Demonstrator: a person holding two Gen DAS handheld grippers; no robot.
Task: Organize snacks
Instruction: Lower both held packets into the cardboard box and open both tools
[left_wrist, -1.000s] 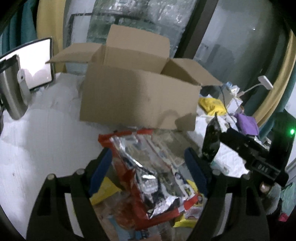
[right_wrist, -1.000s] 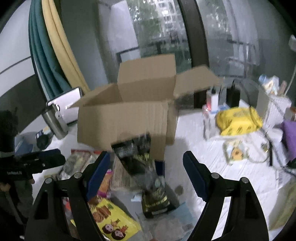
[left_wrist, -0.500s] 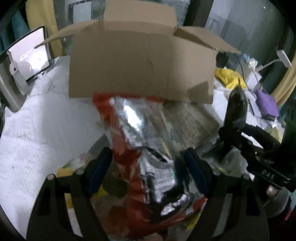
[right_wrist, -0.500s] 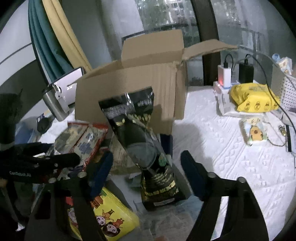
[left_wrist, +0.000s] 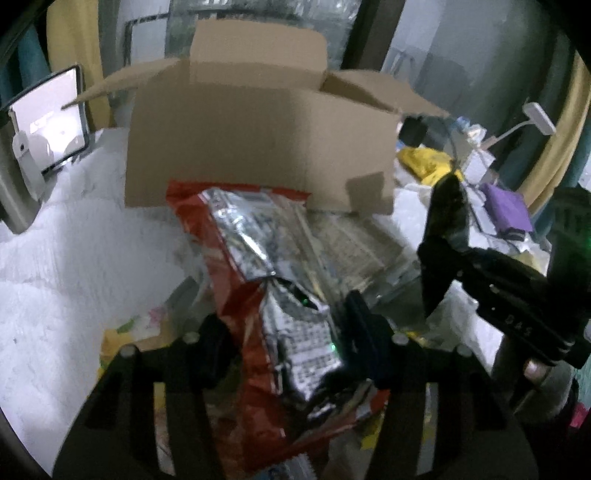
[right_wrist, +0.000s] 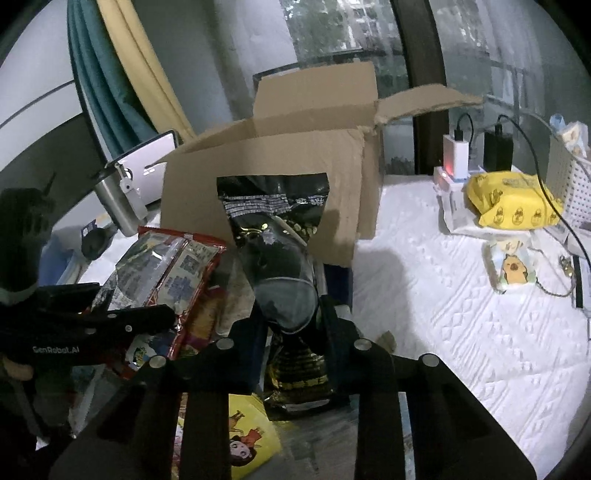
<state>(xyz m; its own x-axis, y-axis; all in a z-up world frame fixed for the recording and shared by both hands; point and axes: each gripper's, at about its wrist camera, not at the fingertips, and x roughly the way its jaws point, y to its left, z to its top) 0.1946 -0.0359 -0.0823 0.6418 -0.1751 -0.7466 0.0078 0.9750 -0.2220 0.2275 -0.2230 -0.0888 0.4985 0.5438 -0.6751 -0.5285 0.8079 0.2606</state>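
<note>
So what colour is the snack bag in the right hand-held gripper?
Black bag, gold print, in the right hand-held gripper; right wrist view shows it best.

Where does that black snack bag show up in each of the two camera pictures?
Left wrist view: the black snack bag stands edge-on at the right, pinched by the right tongs, beside the red snack bag.
Right wrist view: it fills the centre, shut in the tongs just in front of the camera.
Shared landmark: the open cardboard box behind it in both.
</note>
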